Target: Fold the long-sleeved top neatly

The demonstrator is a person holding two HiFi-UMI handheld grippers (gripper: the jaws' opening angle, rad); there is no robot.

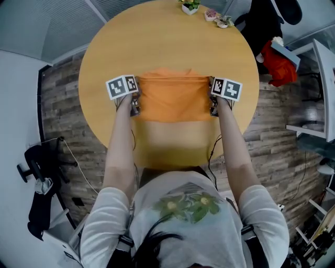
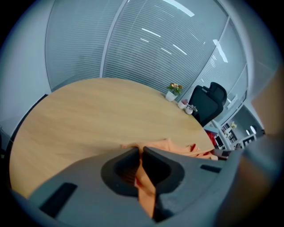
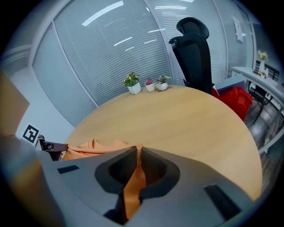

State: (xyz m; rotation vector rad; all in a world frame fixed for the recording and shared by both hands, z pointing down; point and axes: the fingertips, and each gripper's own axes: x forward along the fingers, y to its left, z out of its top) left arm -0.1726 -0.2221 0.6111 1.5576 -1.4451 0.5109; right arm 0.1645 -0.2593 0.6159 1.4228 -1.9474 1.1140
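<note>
Gripping the top (image 1: pixel 175 98) at its side edges on the bench (image 1: pixel 157 44): my left gripper (image 1: pixel 135 108) and right gripper (image 1: pixel 213 109), jaws clamped on it.

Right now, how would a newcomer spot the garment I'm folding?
Find the round wooden table. At its middle is the orange top, stretched between the left gripper and right gripper, each shut on a side edge. It is the only cloth there; the potted plants stand at the far rim.
</note>
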